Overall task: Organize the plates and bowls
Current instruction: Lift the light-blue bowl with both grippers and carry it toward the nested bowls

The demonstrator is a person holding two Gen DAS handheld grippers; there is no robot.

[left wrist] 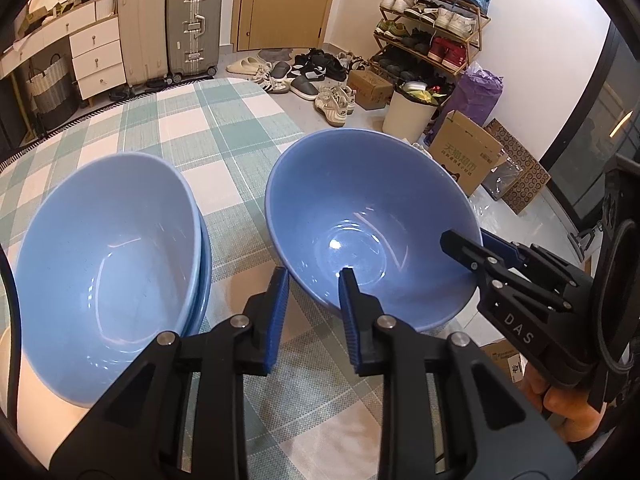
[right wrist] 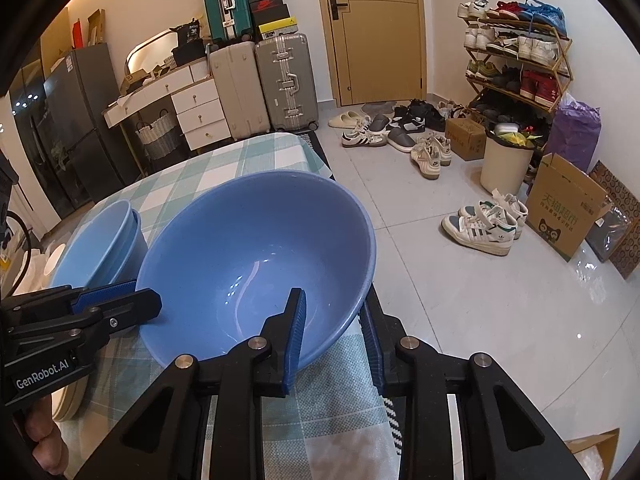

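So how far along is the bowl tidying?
Partly done: blue bowls already sit nested in a stack on the checked tablecloth. In hand: both the left gripper and right gripper pinch the rim of a single glossy blue bowl. Left: setting it into that stack. Pale plates at the table edge look unsorted.

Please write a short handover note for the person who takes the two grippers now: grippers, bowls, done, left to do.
Left gripper: shut on the single bowl's near-left rim.
Right gripper: shut on the same bowl's right rim.
Single bowl: at the table's right edge, tilted.
Bowl stack: to its left, blue bowls already nested.
Left: probably set this bowl on the stack. Cream plates lie at the table's near-left edge.
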